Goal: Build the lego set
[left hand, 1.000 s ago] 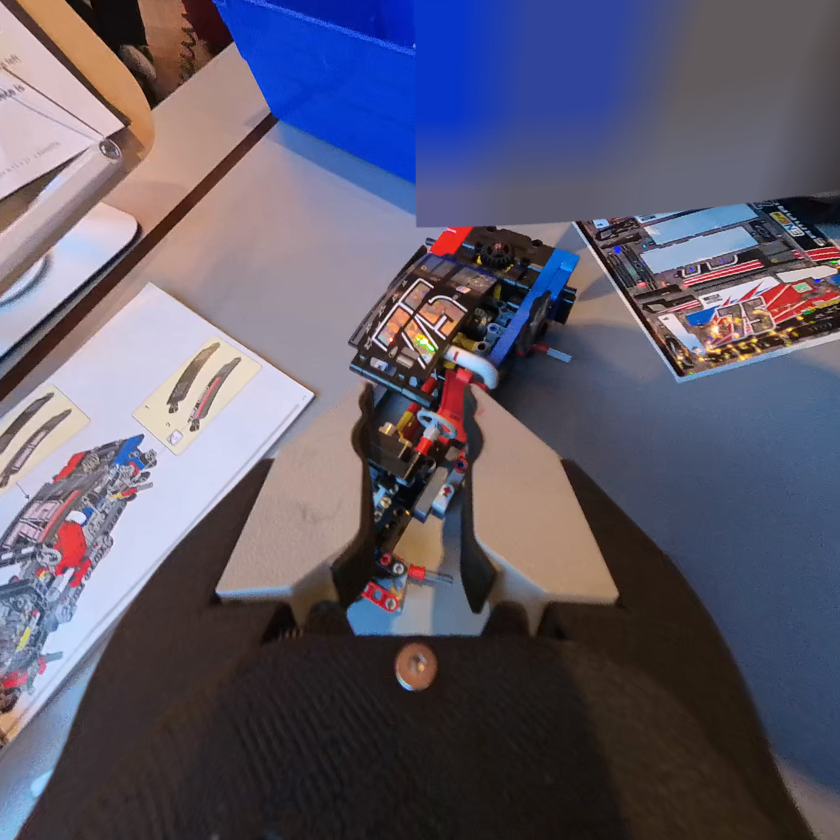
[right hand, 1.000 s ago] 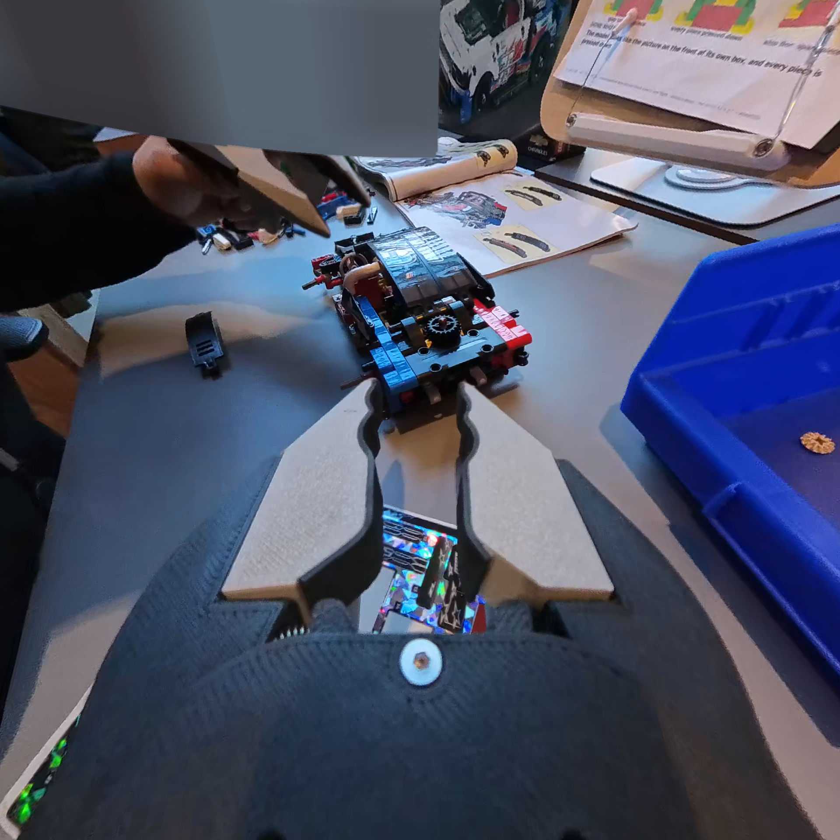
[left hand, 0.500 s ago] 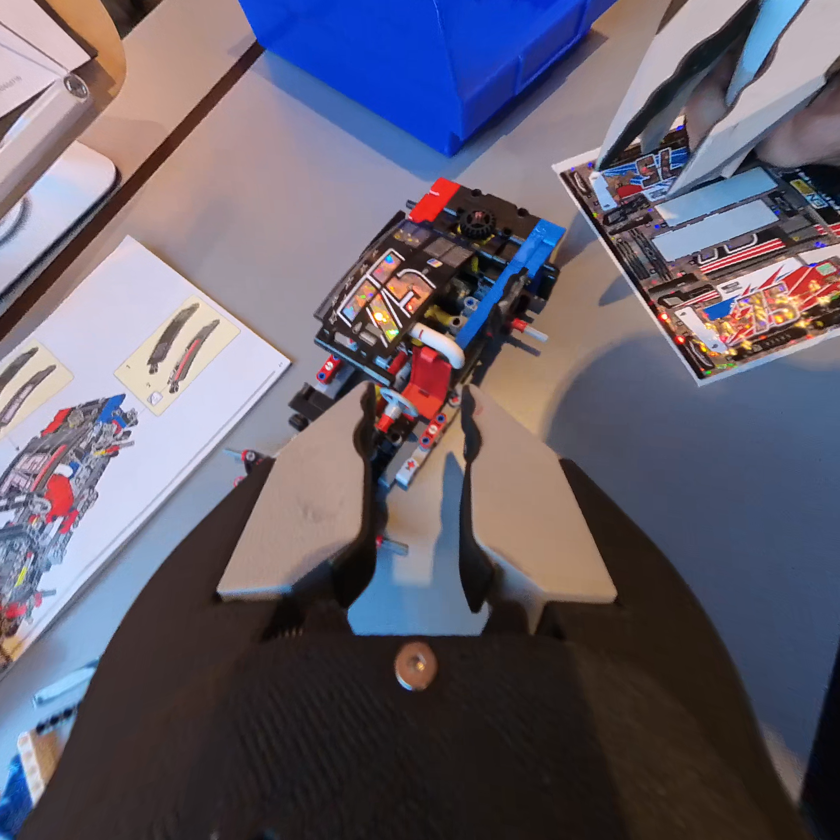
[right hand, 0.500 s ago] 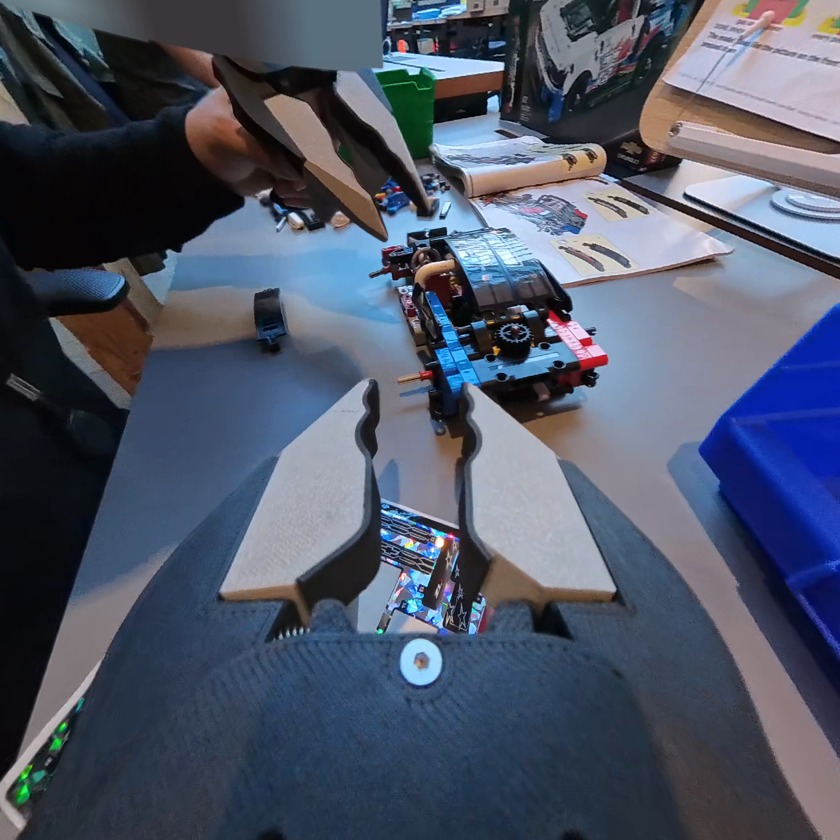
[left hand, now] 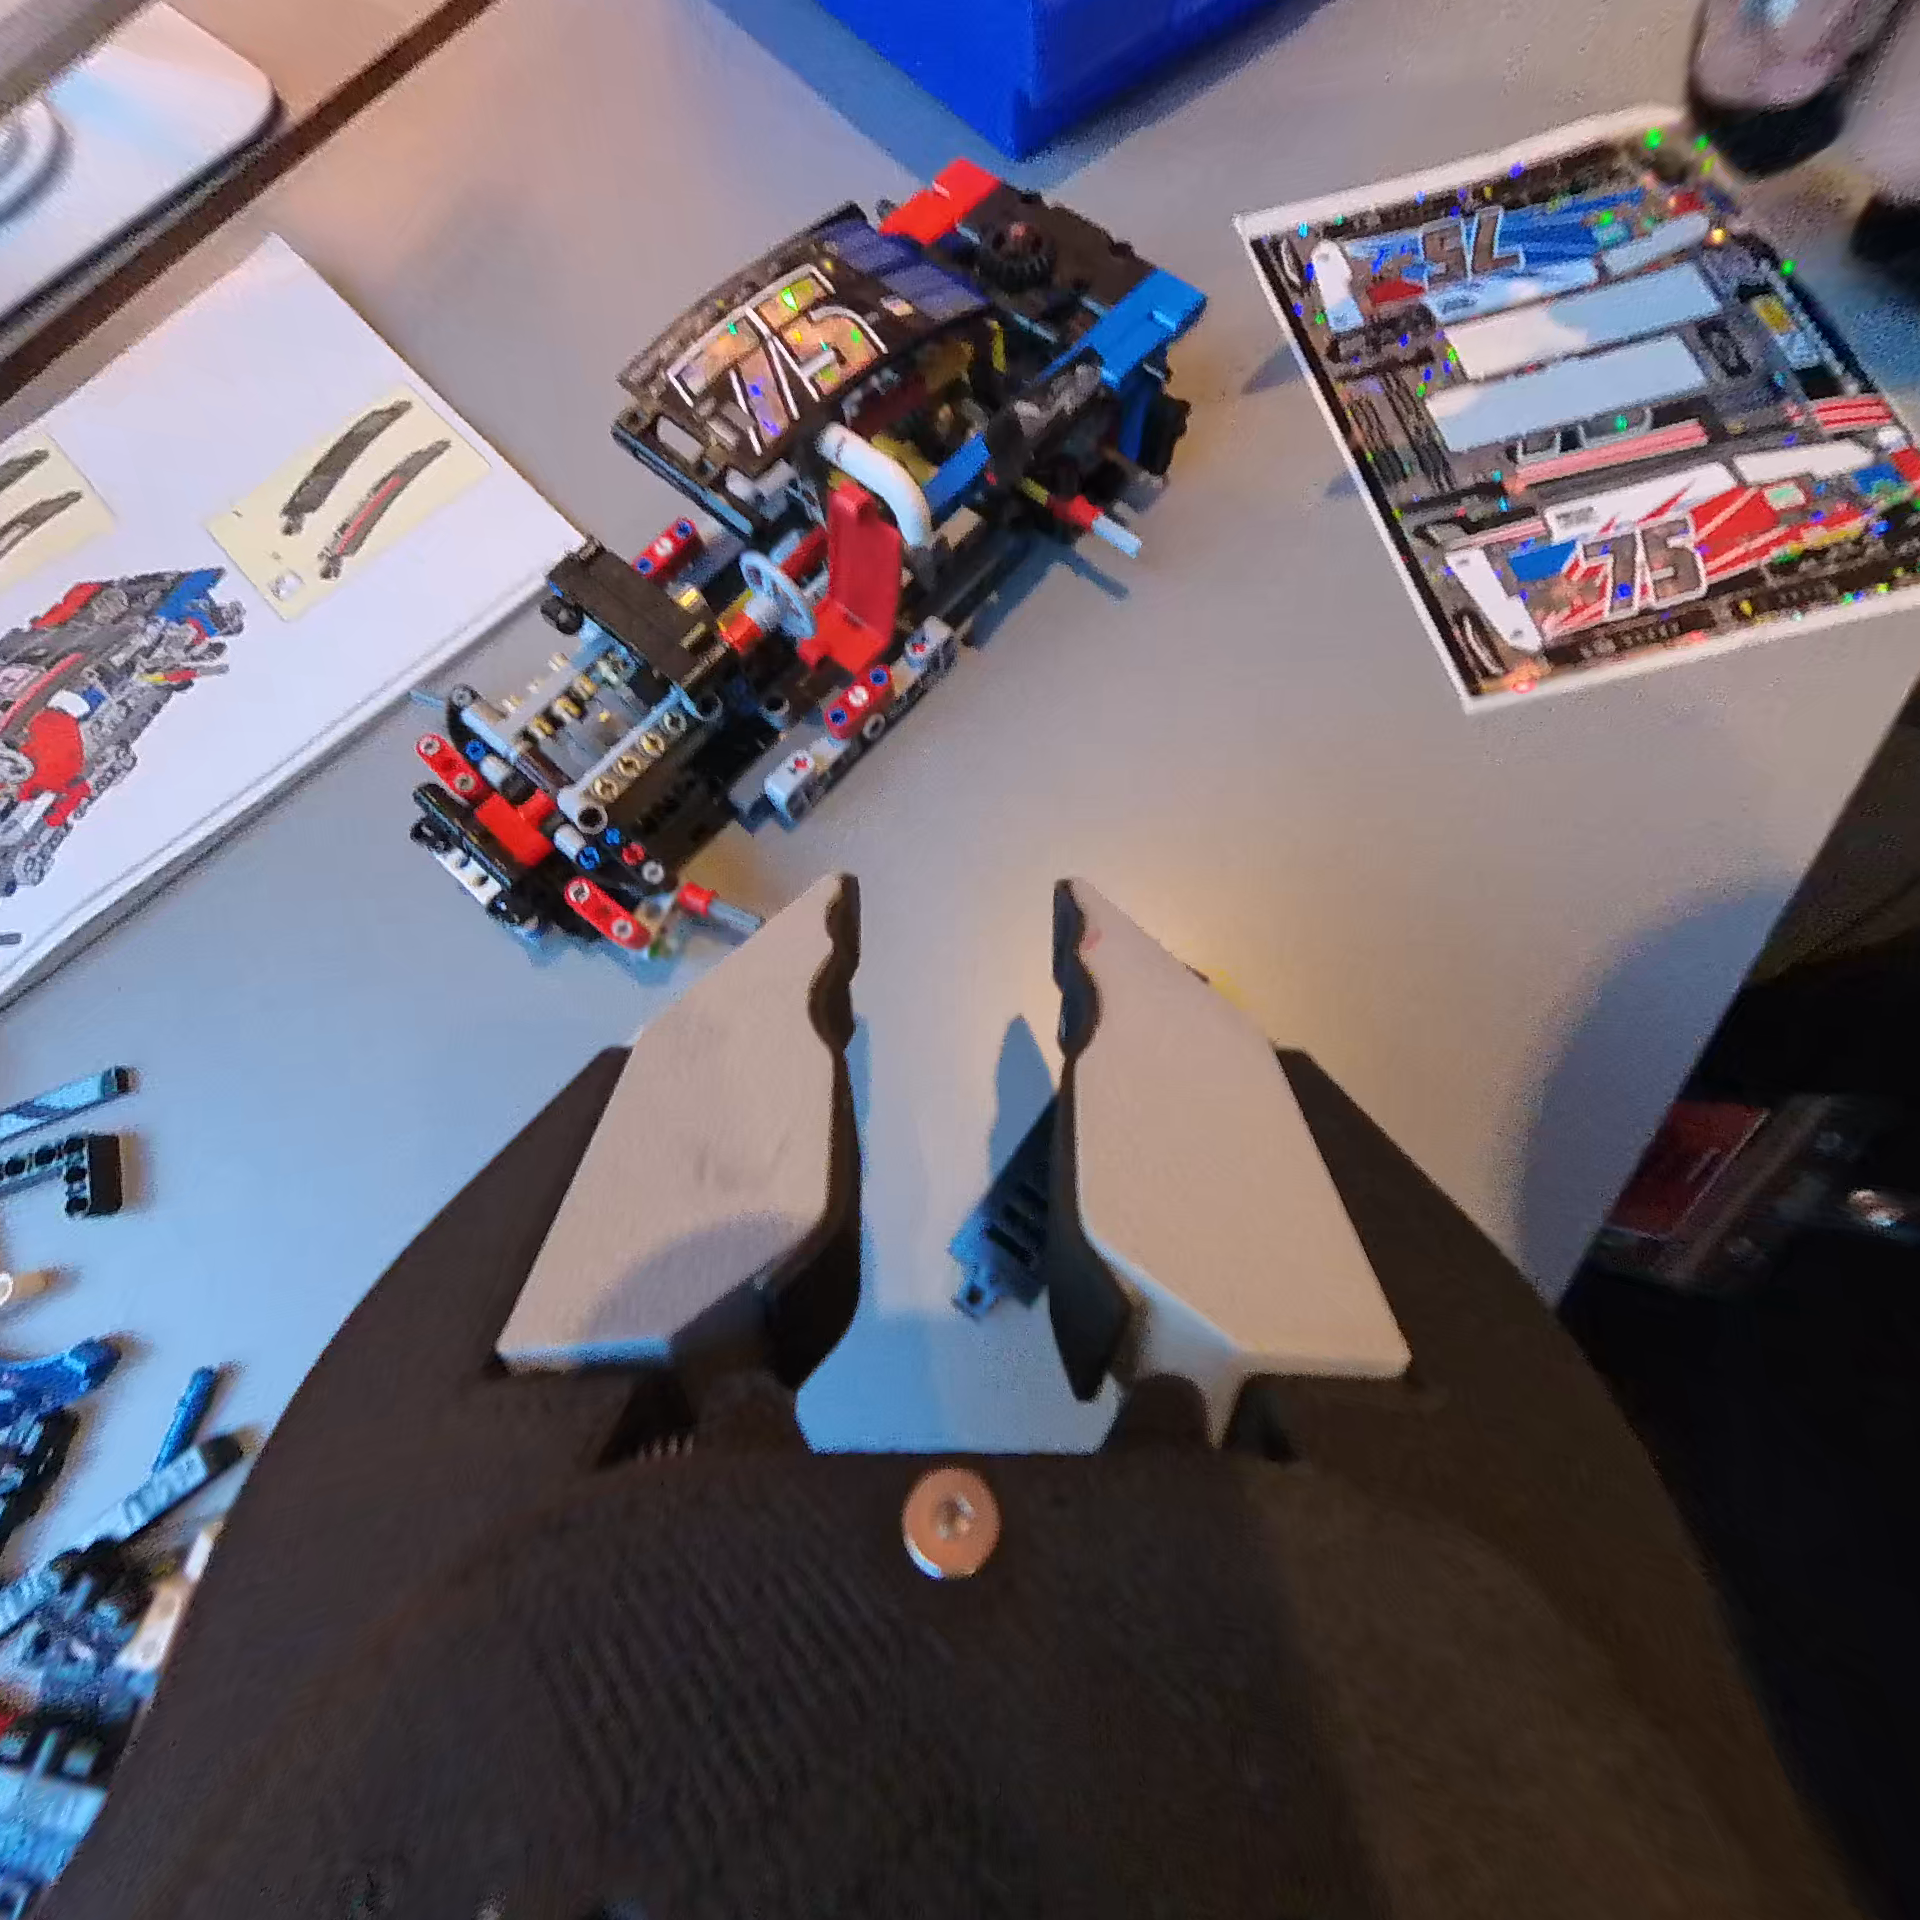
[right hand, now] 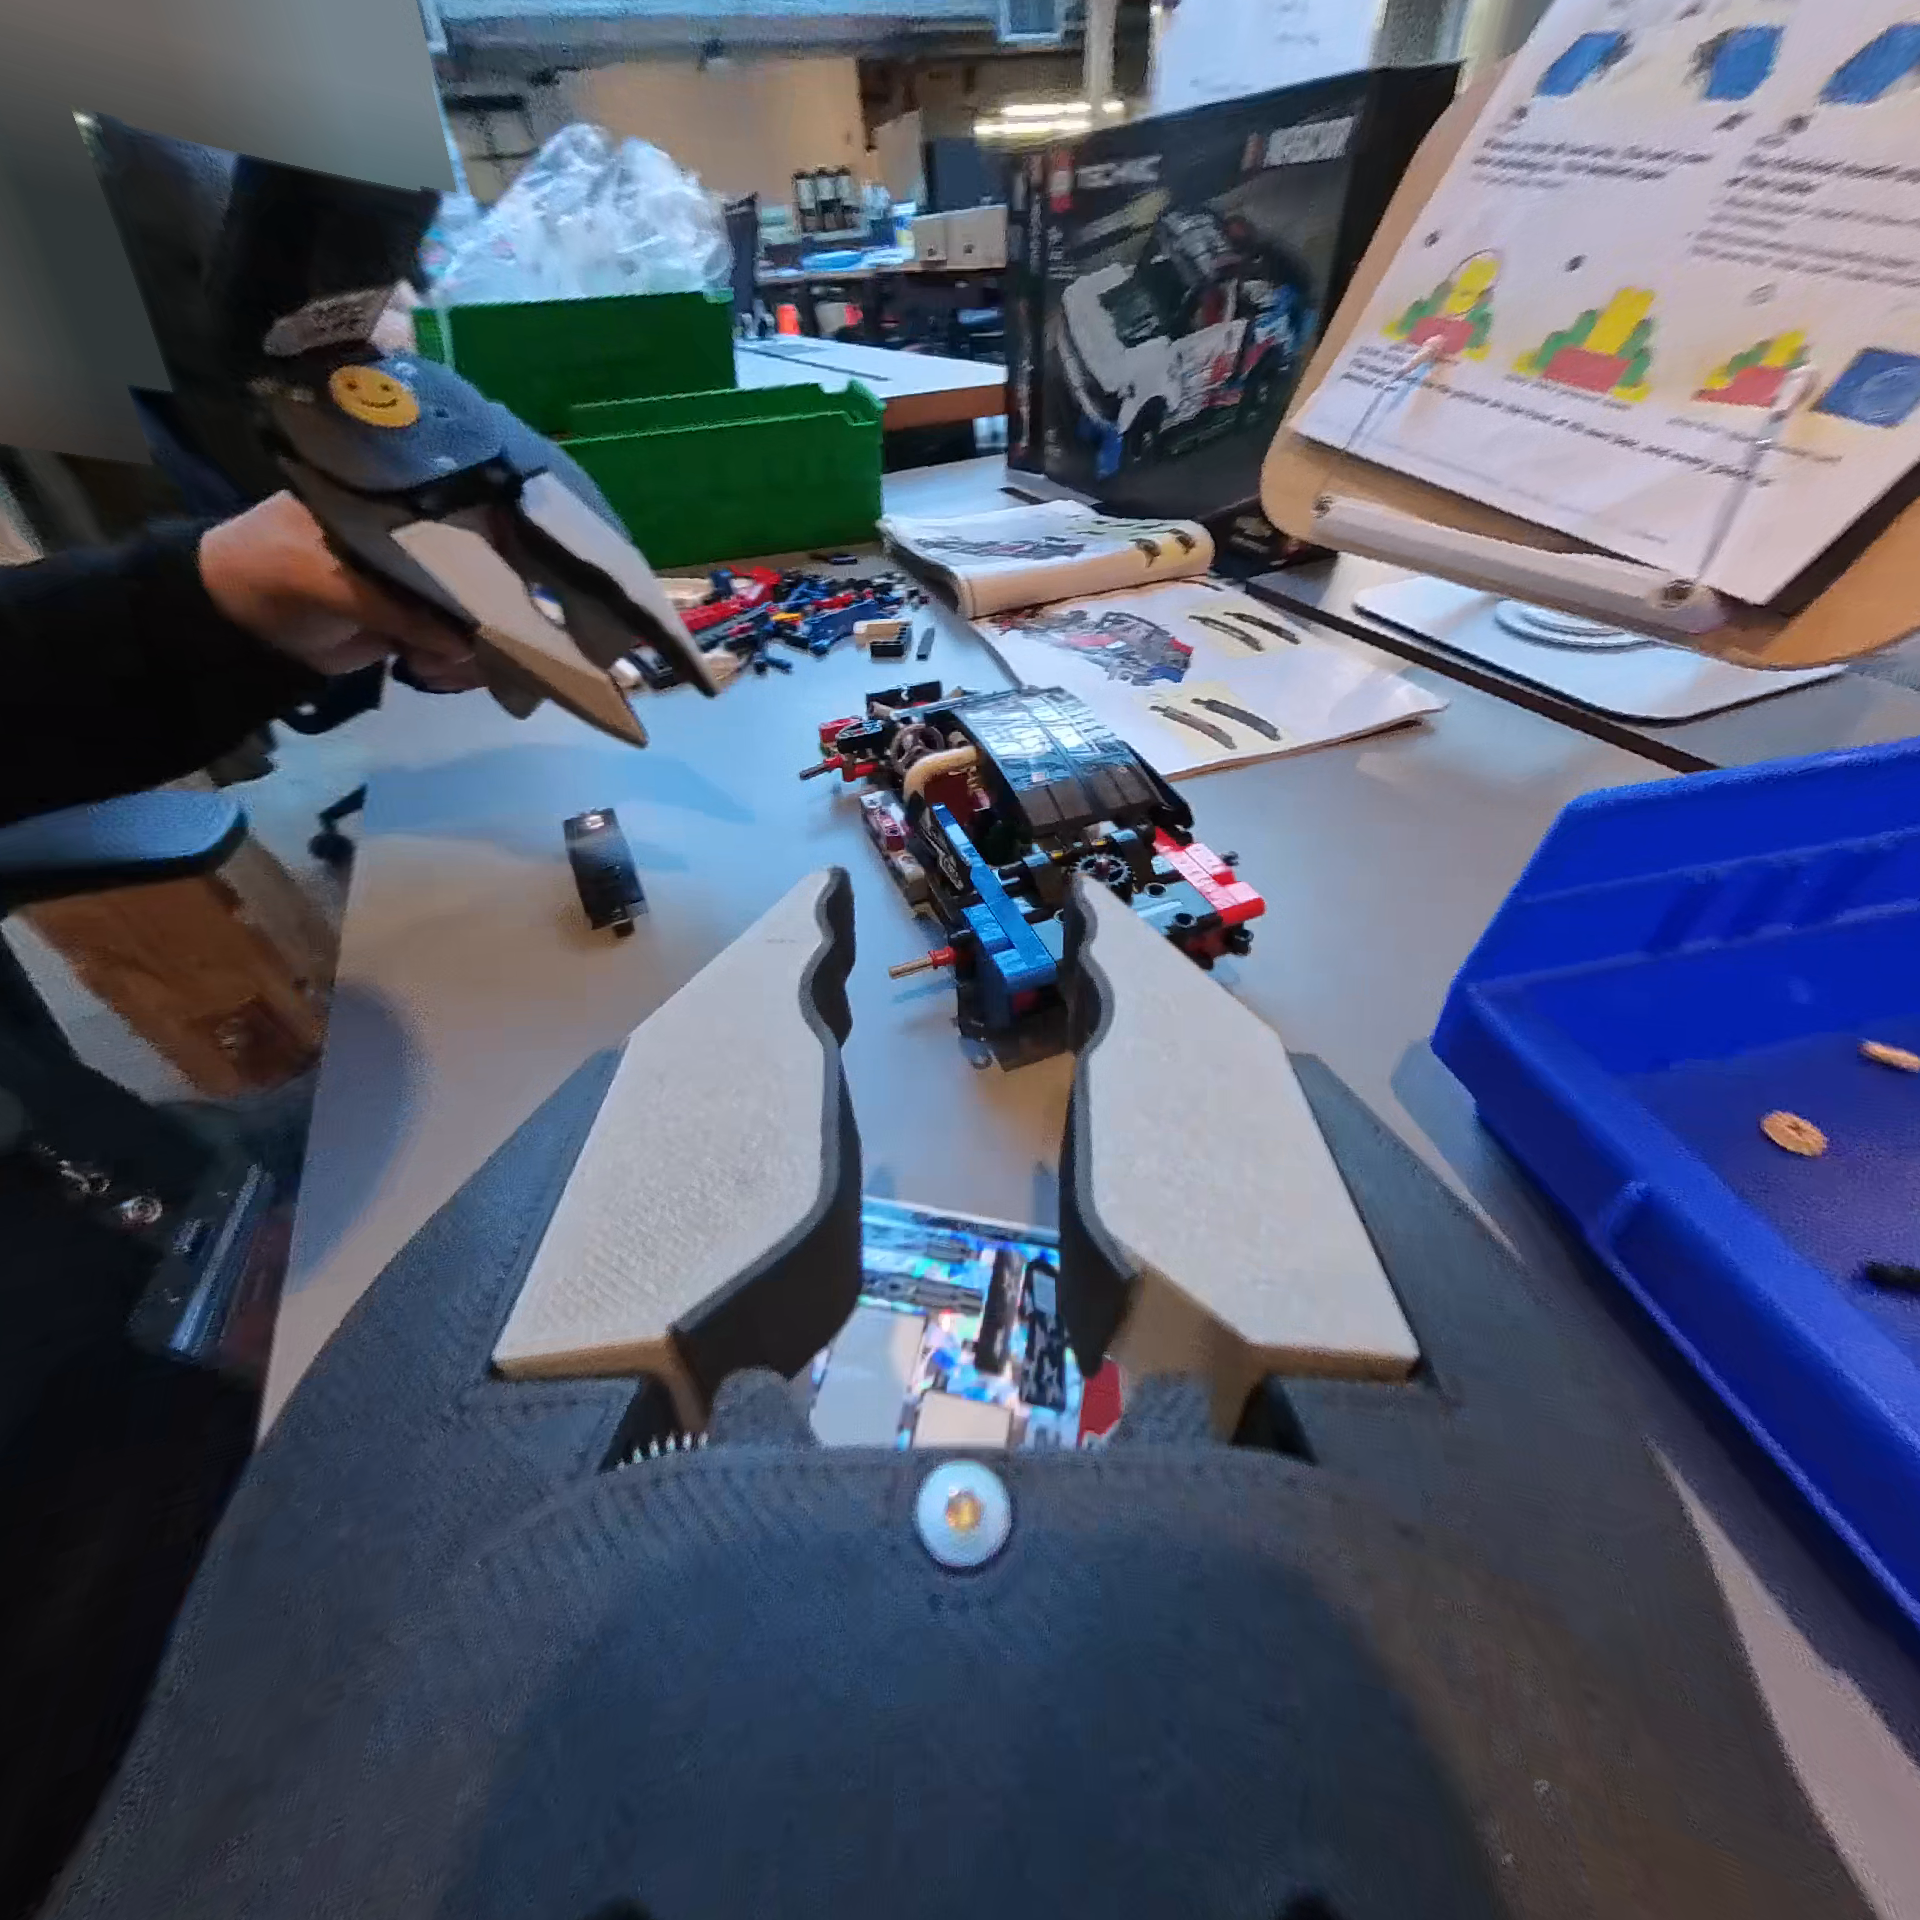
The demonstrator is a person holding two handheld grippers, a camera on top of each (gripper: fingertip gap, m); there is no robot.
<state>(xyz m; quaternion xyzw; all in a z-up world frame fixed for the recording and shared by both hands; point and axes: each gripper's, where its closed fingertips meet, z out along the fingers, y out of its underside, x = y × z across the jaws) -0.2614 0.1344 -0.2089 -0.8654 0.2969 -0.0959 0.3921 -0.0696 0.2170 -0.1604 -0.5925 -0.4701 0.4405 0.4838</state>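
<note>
The part-built lego car (left hand: 821, 540), black with red and blue parts and a shiny numbered roof, rests on the grey table. My left gripper (left hand: 956, 904) is open and empty, held above the table just short of the car's front end. A small black ribbed piece (left hand: 1013, 1205) lies below its right finger. My right gripper (right hand: 956, 904) is open and empty, behind the car's blue and red rear (right hand: 1039, 821). The left gripper (right hand: 670, 712) also shows in the right wrist view, raised in a hand at upper left. The black piece (right hand: 603, 868) lies left of the car.
A glittery sticker sheet (left hand: 1590, 416) lies right of the car, under my right gripper (right hand: 956, 1309). An open instruction booklet (left hand: 208, 582) lies to the left. A blue bin (right hand: 1662, 1039), green bins (right hand: 707, 457), a set box (right hand: 1174, 291), a paper stand (right hand: 1610, 364) and loose pieces (left hand: 62, 1455) surround the area. About 20 cm separates my left fingertips from my right. The black piece (right hand: 603, 868) is about 6 cm from my left fingertips.
My left gripper has drawn back and up from the car, whose front end was between its fingers. My right gripper has backed away from the car's rear.
</note>
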